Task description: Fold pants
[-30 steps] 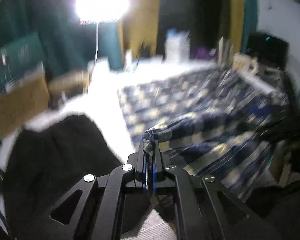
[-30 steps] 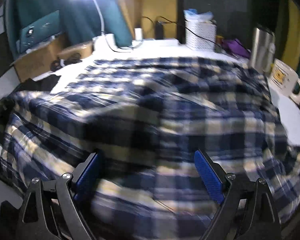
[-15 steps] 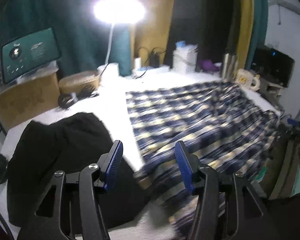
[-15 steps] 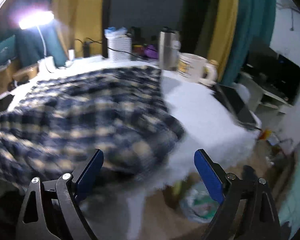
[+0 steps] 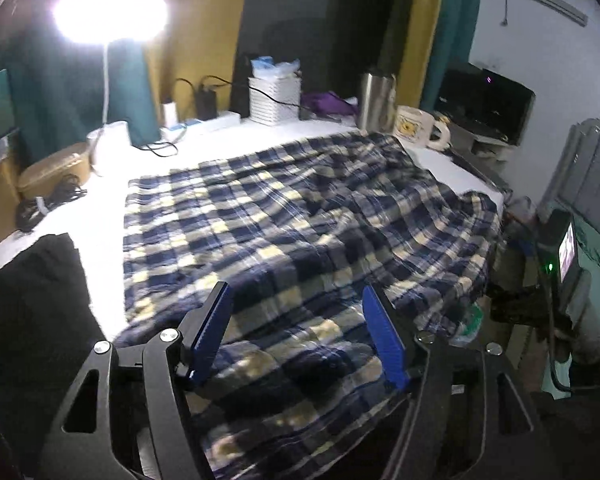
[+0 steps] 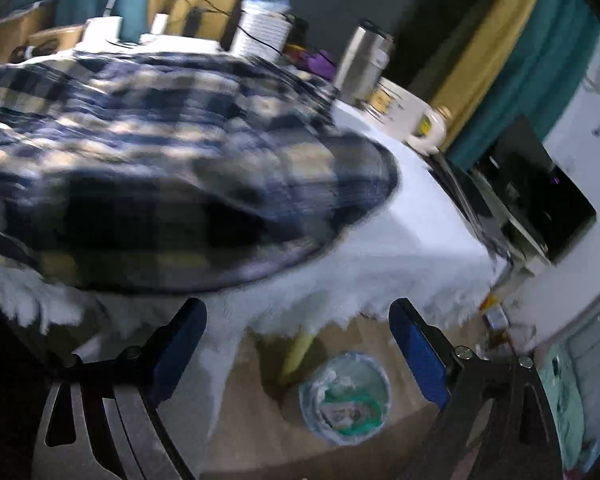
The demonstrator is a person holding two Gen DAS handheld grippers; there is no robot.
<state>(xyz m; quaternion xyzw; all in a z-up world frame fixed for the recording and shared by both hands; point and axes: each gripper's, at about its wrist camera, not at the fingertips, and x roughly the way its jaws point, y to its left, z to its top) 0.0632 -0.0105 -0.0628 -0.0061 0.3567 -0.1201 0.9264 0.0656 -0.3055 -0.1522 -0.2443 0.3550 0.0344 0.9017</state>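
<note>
Left gripper (image 5: pixel 296 336): we see its jaws spread wide with nothing between them, the blue ribbed pads (image 5: pixel 211 334) hanging just over the near hem of the cloth.
Right gripper (image 6: pixel 296 354): its jaws are also wide apart and hold nothing; it hangs past the table edge, over the floor.
Pants (image 5: pixel 300 224): soft flannel in a navy, cream and grey check, lying spread and wrinkled over the white table (image 5: pixel 100 216); the near edge droops over the table side.
Black garment (image 5: pixel 28 304): a dark matte cloth at the left, just beside the pants.
Table cover (image 6: pixel 380 256): white and fluffy, with a ragged fringe.
Only in right view: a round bin (image 6: pixel 345 398) with a plastic liner on the wooden floor.
Only in left view: a glaring round lamp (image 5: pixel 110 12) and a tan oval box (image 5: pixel 54 168).
Far edge: a steel tumbler (image 5: pixel 376 100), a white mug (image 5: pixel 418 130), and a ribbed white basket (image 5: pixel 274 100).
</note>
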